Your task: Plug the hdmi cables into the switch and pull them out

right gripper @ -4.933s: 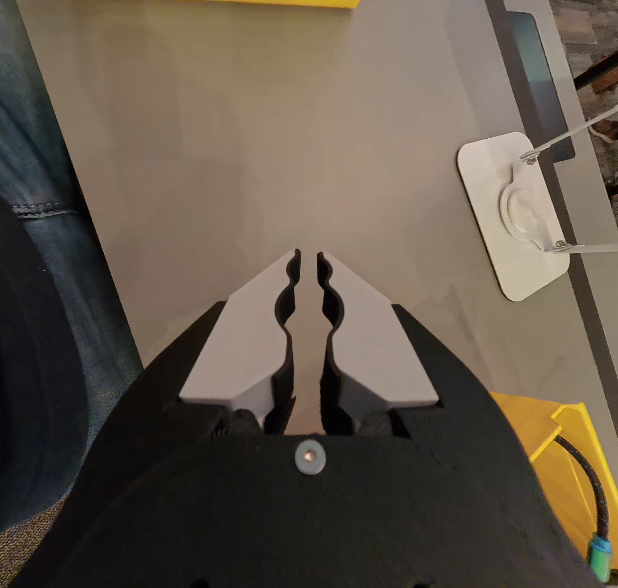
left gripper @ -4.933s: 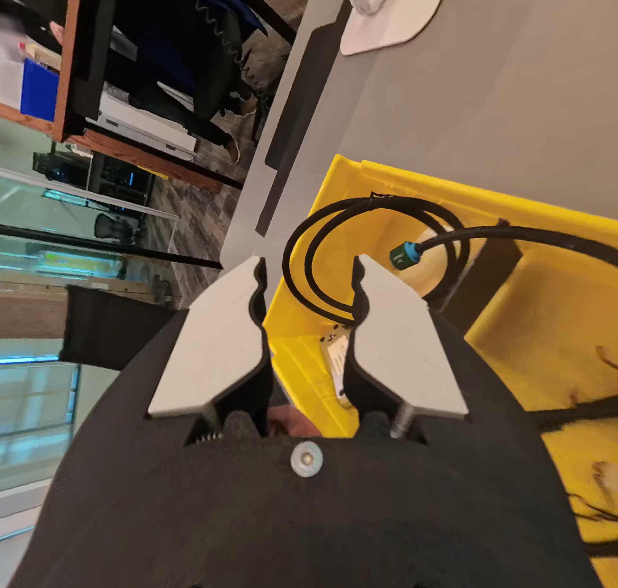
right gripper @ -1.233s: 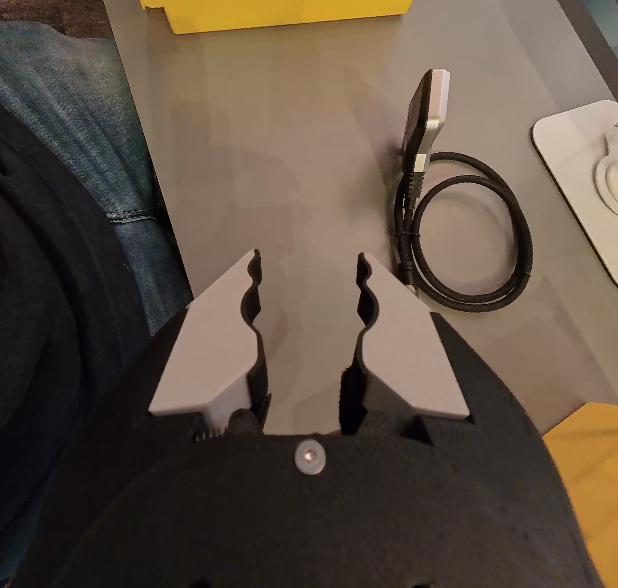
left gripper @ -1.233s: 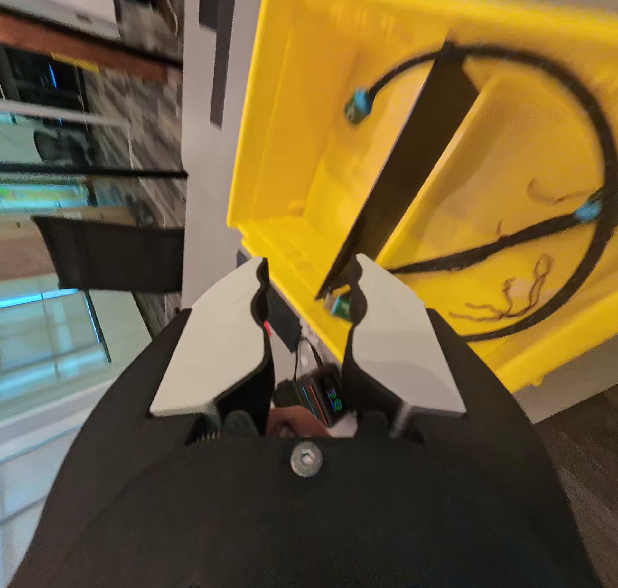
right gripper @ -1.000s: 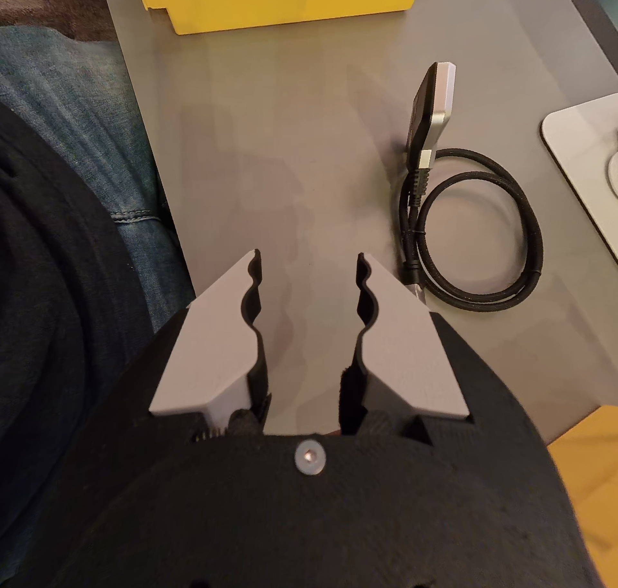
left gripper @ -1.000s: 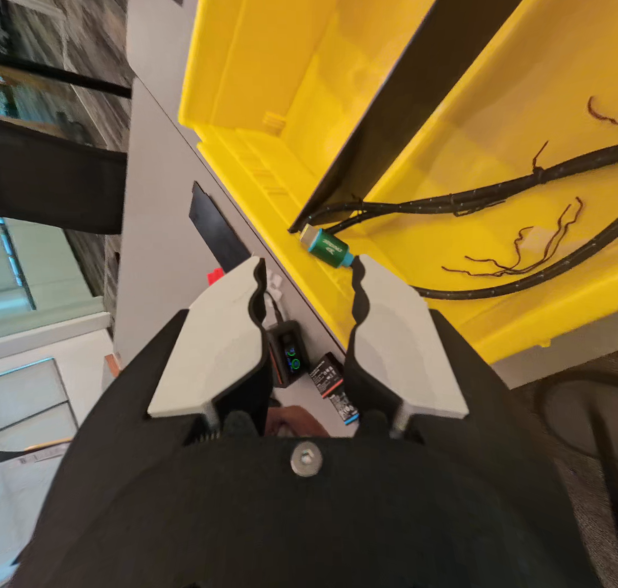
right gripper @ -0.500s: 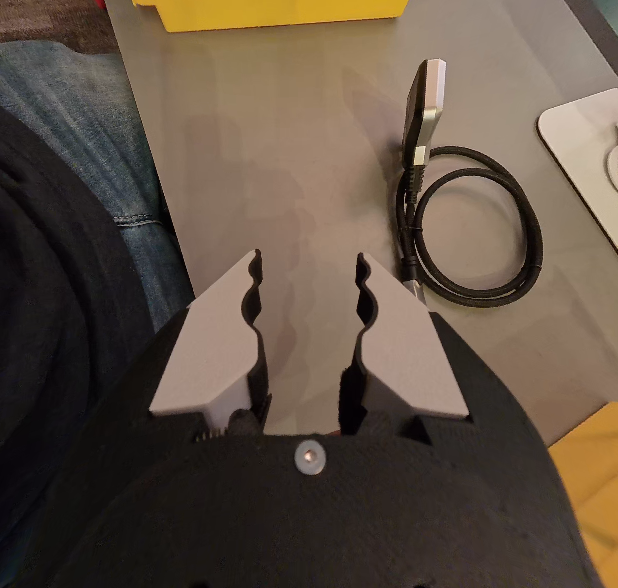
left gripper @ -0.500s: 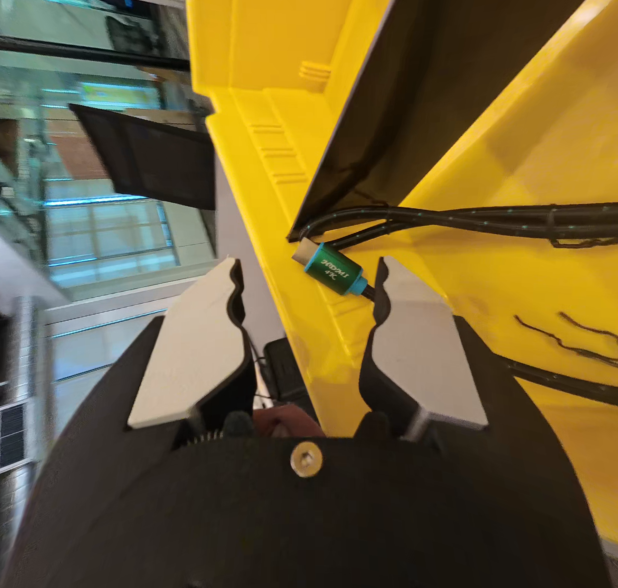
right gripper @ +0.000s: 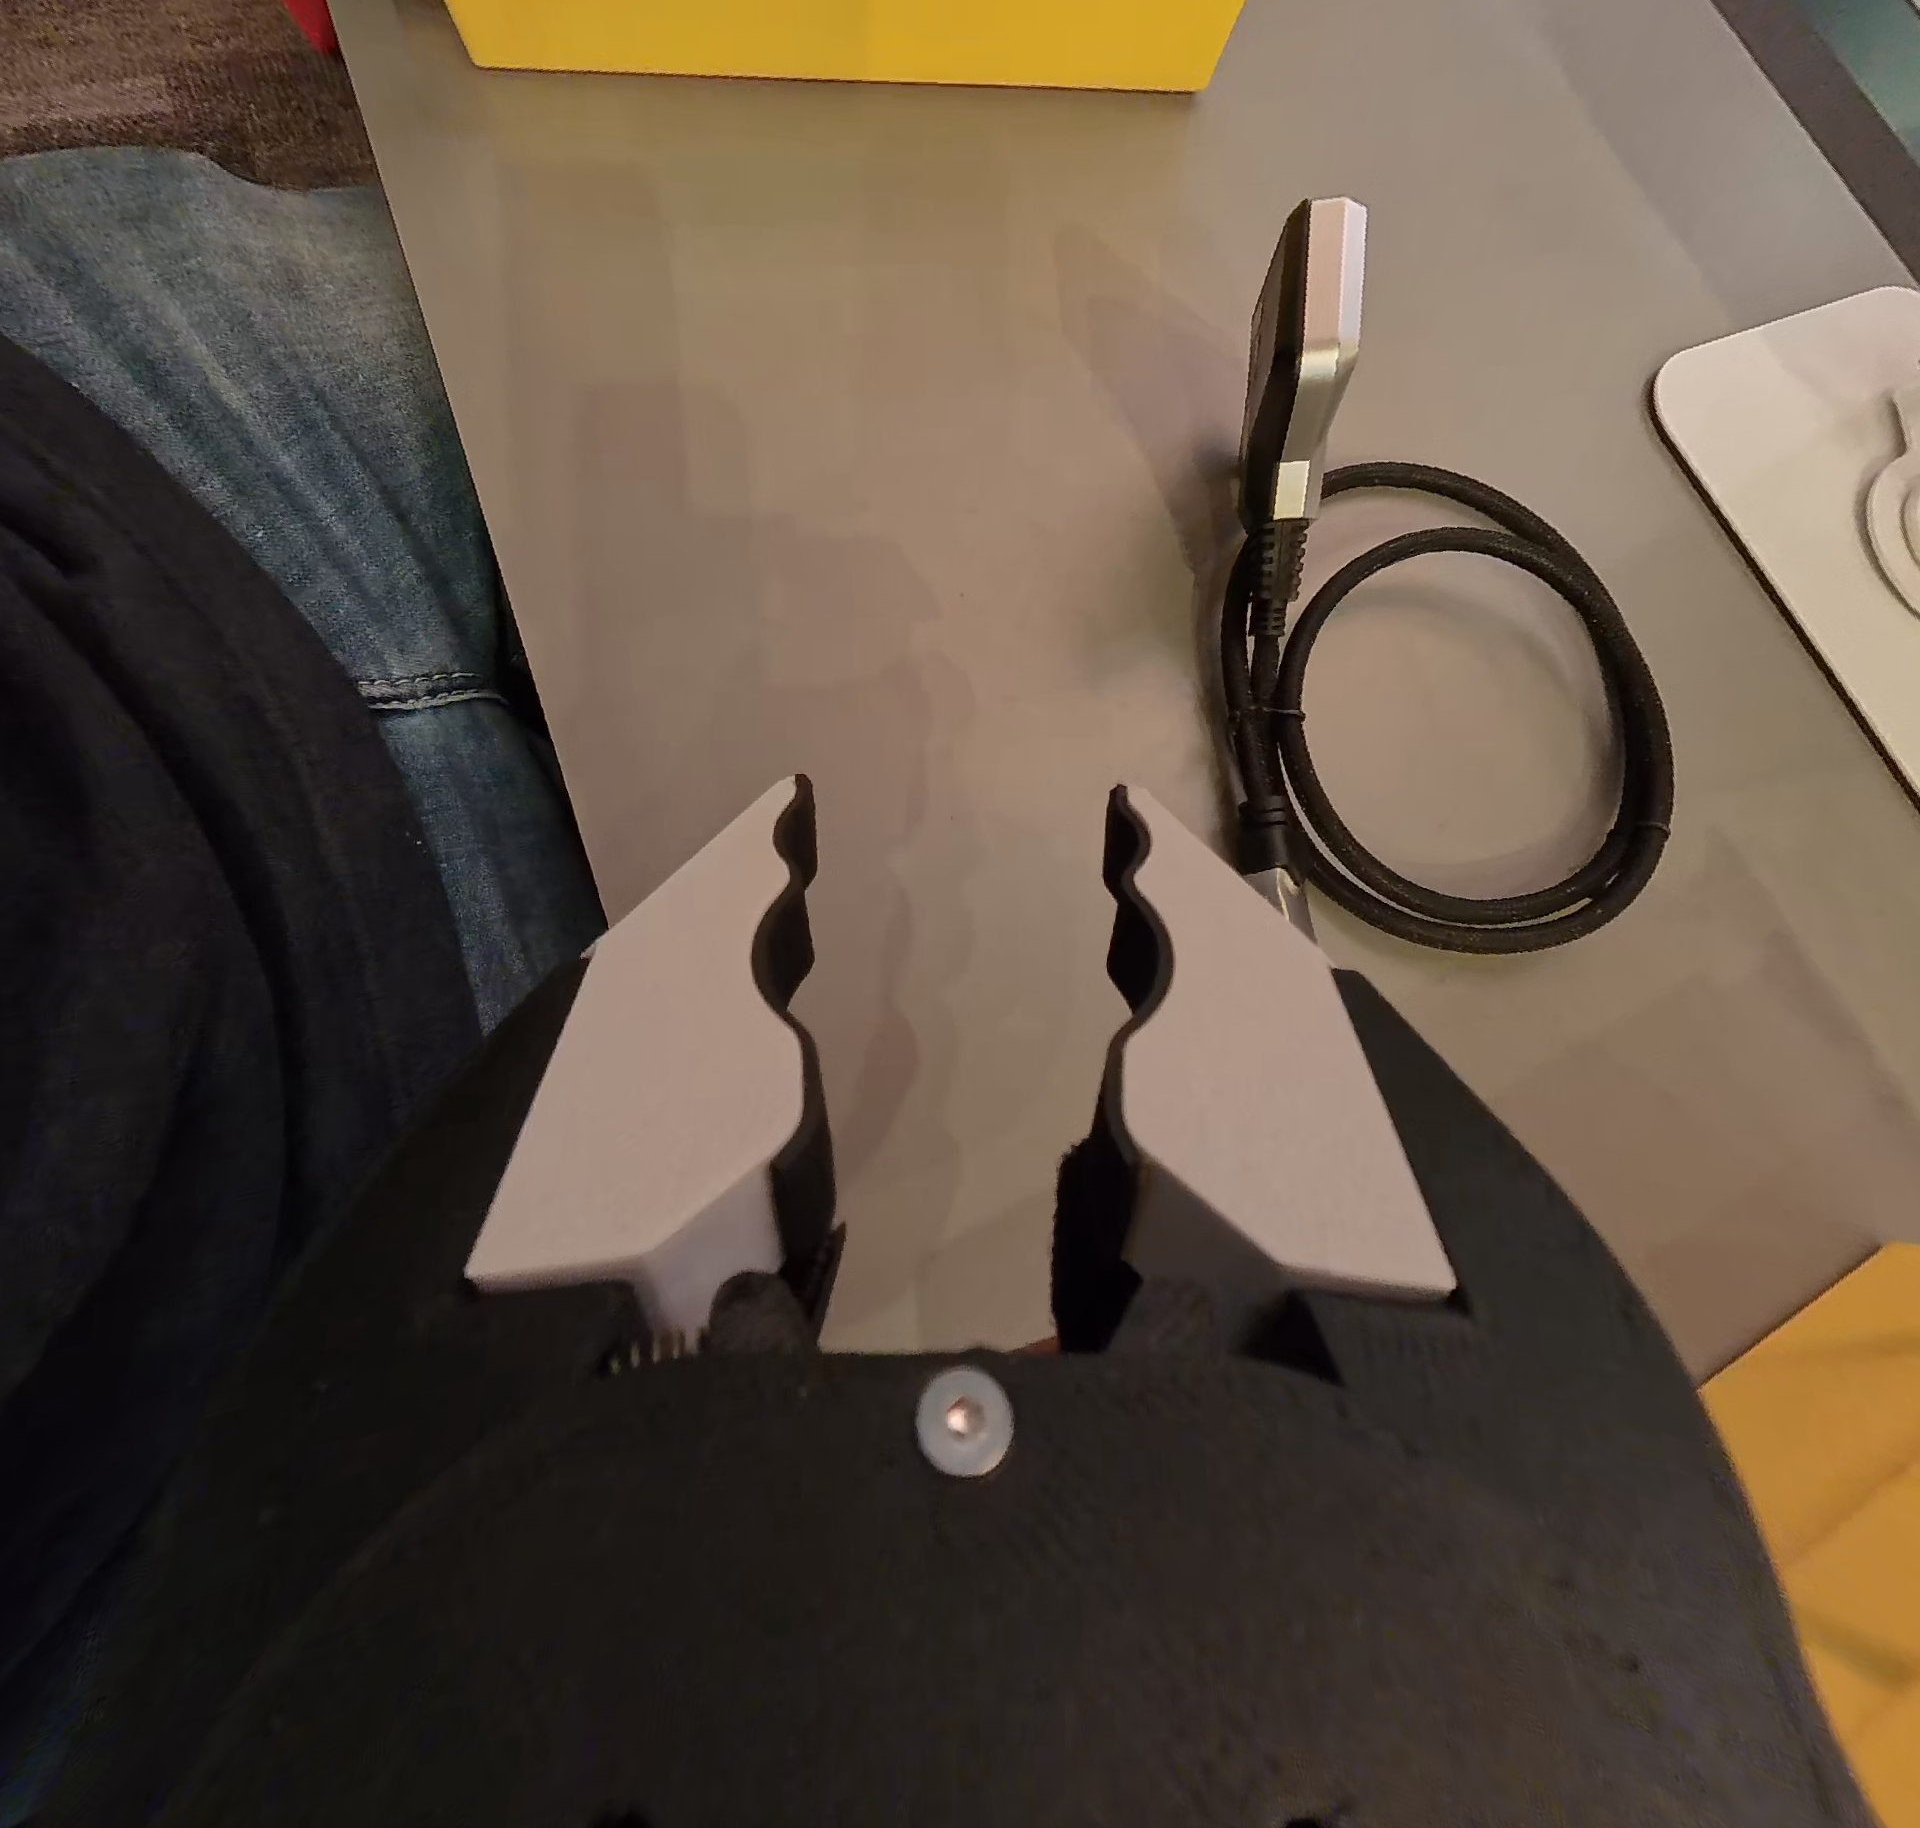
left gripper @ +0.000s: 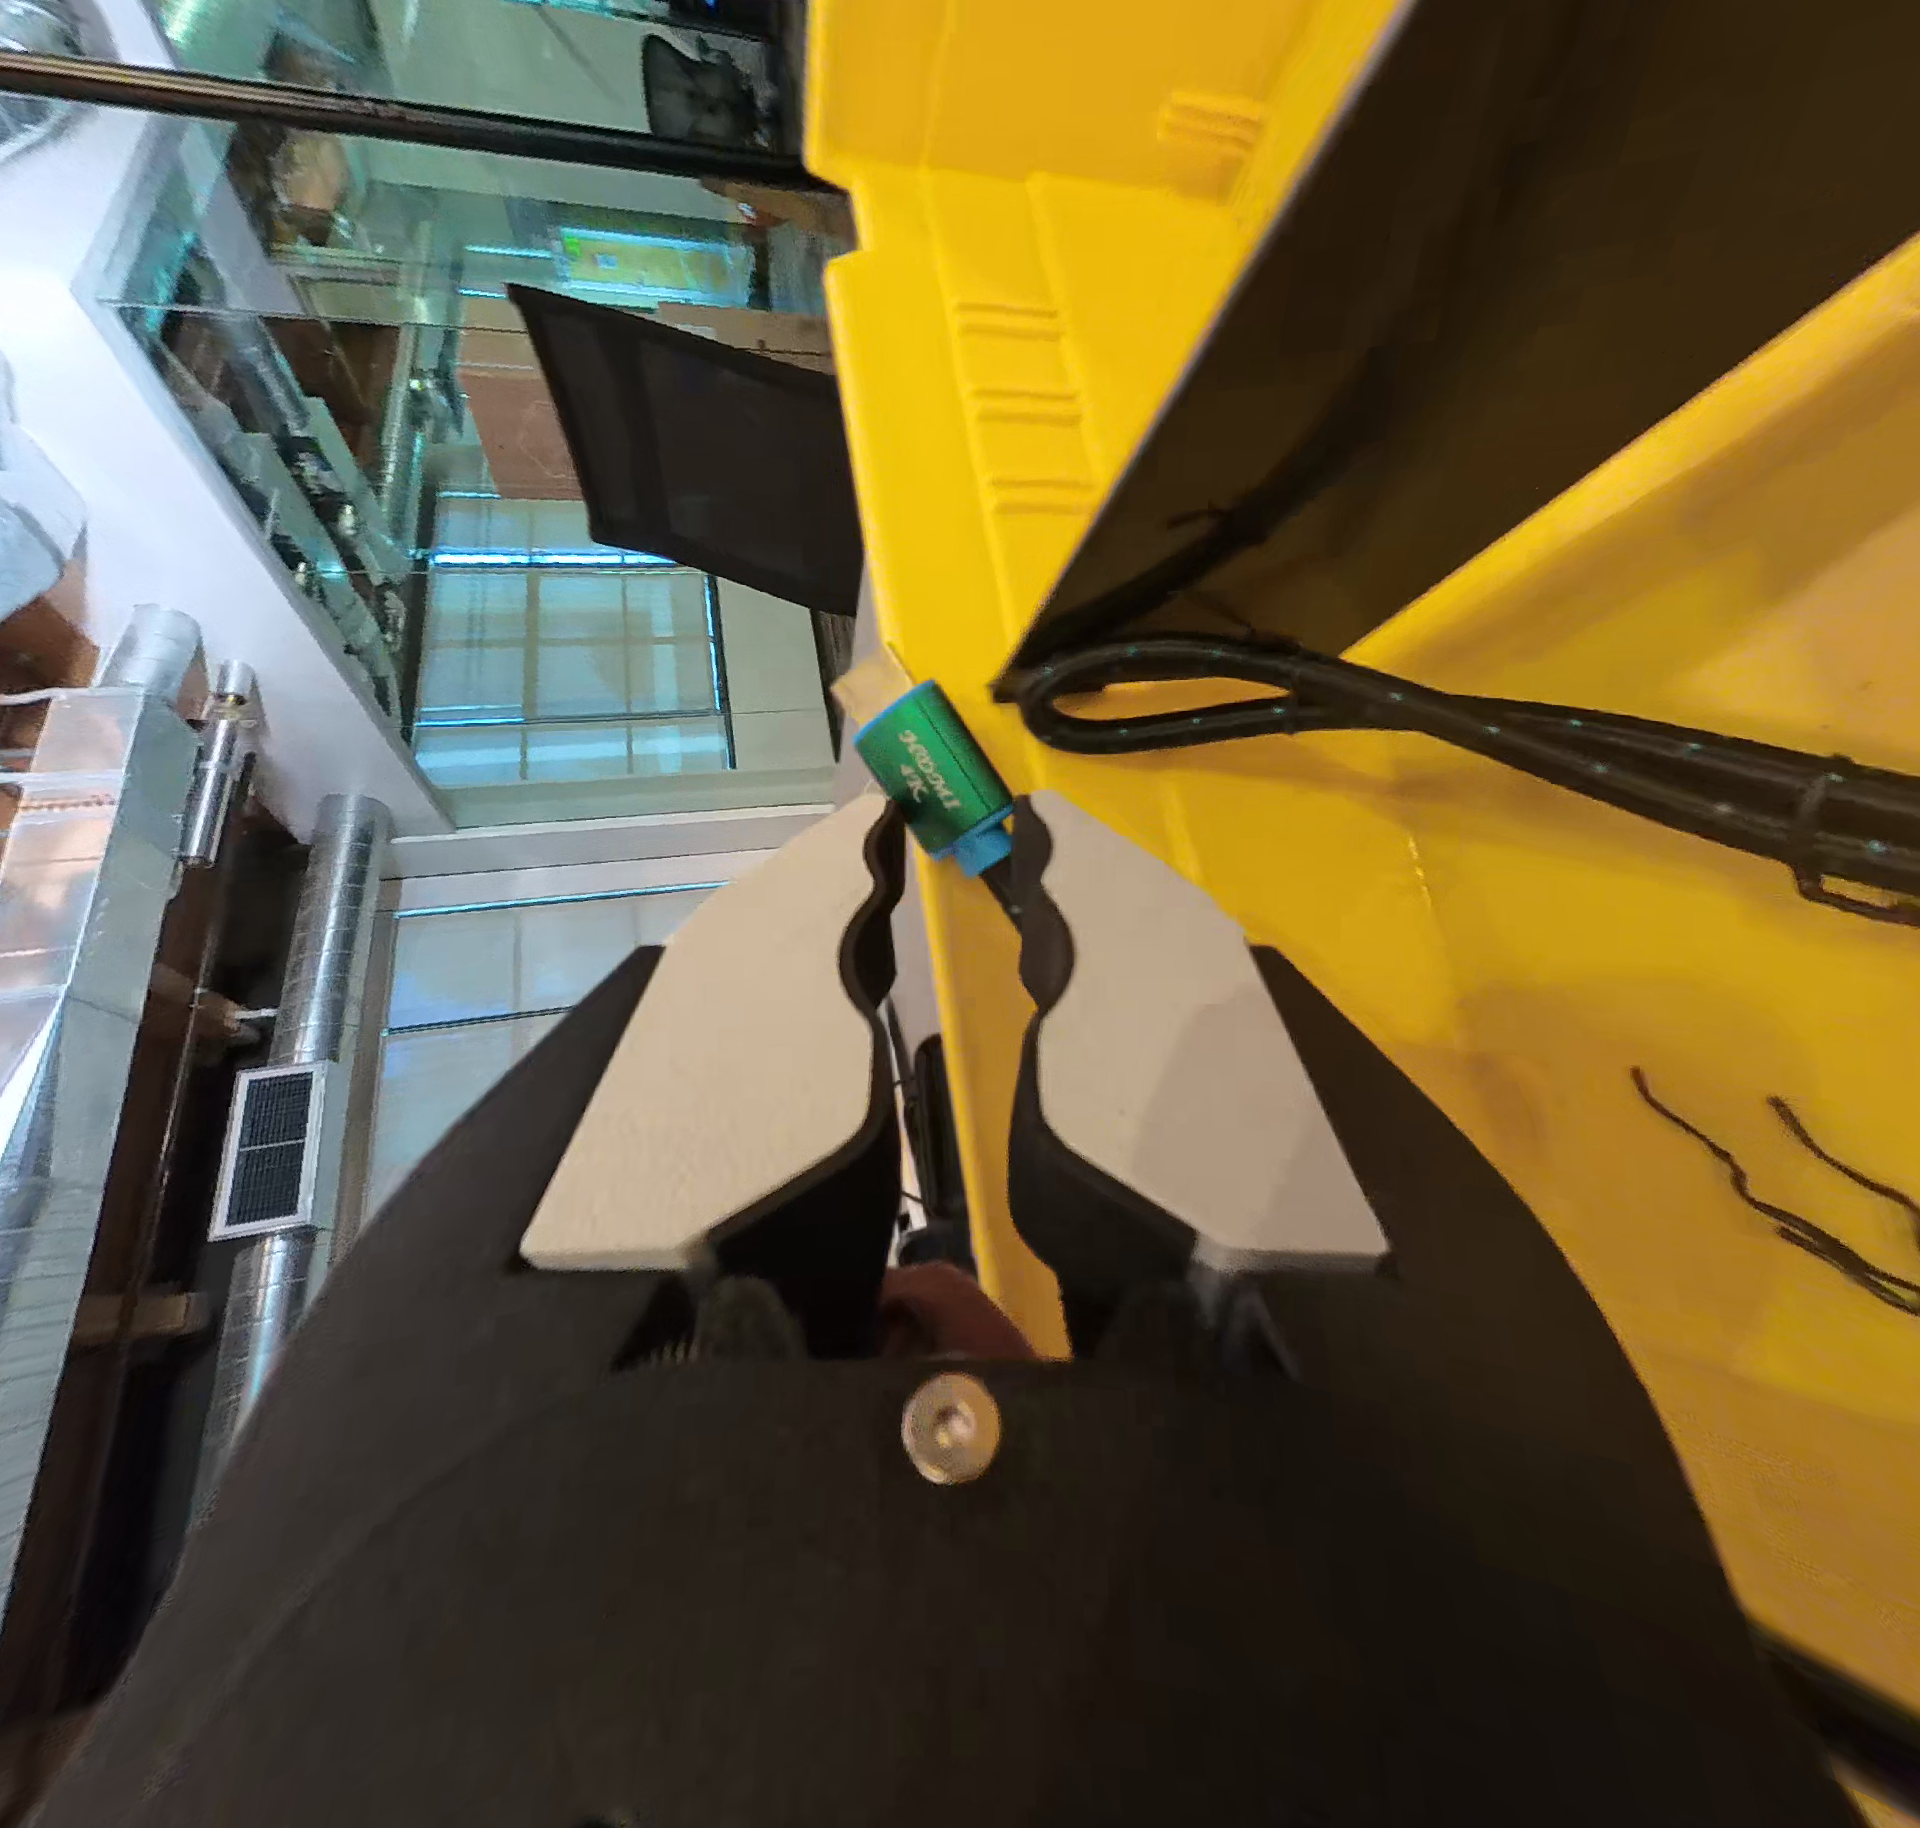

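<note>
left hand-held gripper [left gripper: 951, 812] clamping green hdmi plug [left gripper: 932, 776], right hand-held gripper [right gripper: 958, 791] agape

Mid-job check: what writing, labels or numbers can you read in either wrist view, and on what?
On the green metal HDMI plug at the left gripper: pale lettering, two lines, not transcribed.
On the lit sign behind glass: too blurred to read.
Right wrist view: none.
</note>
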Tool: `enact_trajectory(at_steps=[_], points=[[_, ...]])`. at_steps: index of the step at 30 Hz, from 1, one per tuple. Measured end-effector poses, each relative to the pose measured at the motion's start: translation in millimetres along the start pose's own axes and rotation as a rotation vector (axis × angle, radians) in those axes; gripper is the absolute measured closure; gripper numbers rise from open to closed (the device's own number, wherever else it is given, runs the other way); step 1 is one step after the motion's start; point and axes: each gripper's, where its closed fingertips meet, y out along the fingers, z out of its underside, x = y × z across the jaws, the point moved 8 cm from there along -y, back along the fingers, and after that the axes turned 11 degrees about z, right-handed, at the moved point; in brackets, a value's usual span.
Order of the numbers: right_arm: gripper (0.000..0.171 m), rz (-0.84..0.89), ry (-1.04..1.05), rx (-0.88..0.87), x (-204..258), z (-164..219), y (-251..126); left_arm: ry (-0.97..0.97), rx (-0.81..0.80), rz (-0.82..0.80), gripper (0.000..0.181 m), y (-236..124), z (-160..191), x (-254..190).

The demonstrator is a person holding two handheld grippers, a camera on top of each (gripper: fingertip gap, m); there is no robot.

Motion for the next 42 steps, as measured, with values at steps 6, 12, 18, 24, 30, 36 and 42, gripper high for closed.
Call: enact_trajectory(at_steps=[6, 12, 18, 24, 30, 36, 42], points=[[0.116, -0.006, -0.005, -0.004, 1, -2, 0, -0.043, -0.110, -0.131, 0.166, -18, -5, 23], [0.117, 0.007, -0.017, -0.011, 1, -8, -1, -0.060, -0.253, -0.266, 0.166, -45, -15, 55], [0.117, 0.026, -0.027, -0.024, 0, -14, -3, -0.051, -0.378, -0.386, 0.166, -74, -33, 91], [0.116, 0.073, -0.037, -0.074, -7, -29, -11, -0.040, -0.546, -0.458, 0.168, -107, -66, 123], [0.117, 0.125, -0.024, -0.099, -19, -36, -20, -0.020, -0.715, -0.448, 0.172, -141, -116, 131], [0.116, 0.126, -0.018, -0.080, -21, -34, -16, 0.041, -0.841, -0.323, 0.174, -146, -177, 94], [0.116, 0.127, -0.028, -0.070, -23, -37, -13, 0.048, -0.938, -0.247, 0.181, -140, -217, 68]])
